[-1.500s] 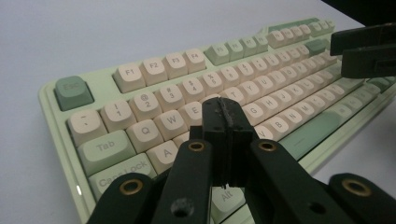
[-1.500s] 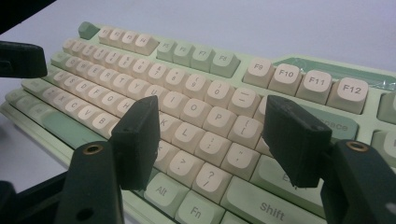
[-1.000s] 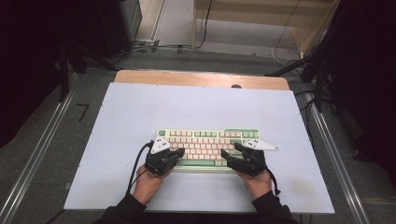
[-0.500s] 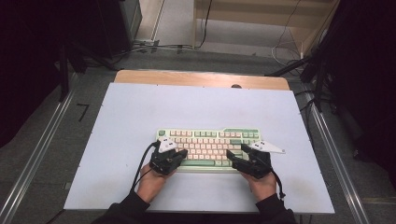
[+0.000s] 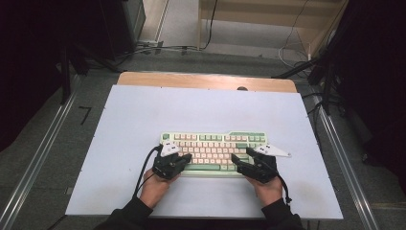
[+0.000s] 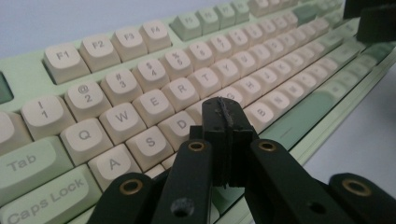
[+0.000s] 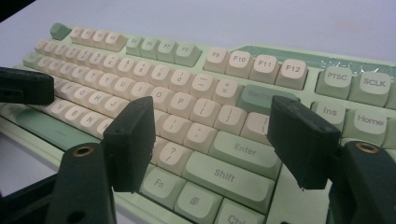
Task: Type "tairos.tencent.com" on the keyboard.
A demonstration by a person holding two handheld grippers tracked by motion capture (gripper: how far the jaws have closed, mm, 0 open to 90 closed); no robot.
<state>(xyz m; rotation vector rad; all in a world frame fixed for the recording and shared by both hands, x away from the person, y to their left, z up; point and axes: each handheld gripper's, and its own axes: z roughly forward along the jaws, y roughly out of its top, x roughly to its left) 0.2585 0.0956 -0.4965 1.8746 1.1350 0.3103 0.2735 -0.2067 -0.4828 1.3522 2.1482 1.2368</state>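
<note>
A pale green keyboard (image 5: 215,143) with cream keys lies on the white table top, a little in front of the middle. My left gripper (image 5: 186,158) rests over the keyboard's left half. In the left gripper view its jaws (image 6: 224,119) are pressed together with nothing between them, just above the home row near the D key (image 6: 180,123). My right gripper (image 5: 238,163) hovers over the keyboard's right half. In the right gripper view it (image 7: 215,140) stands open, its pads (image 7: 133,135) wide apart above the Enter key (image 7: 245,150) and the Shift key (image 7: 226,175).
The white sheet (image 5: 143,120) covers the table; a wooden strip (image 5: 206,79) shows at its far edge. Metal rails (image 5: 38,158) run along both sides. Cables (image 5: 158,48) lie on the floor beyond. The left gripper's shut tip (image 7: 23,91) shows in the right gripper view.
</note>
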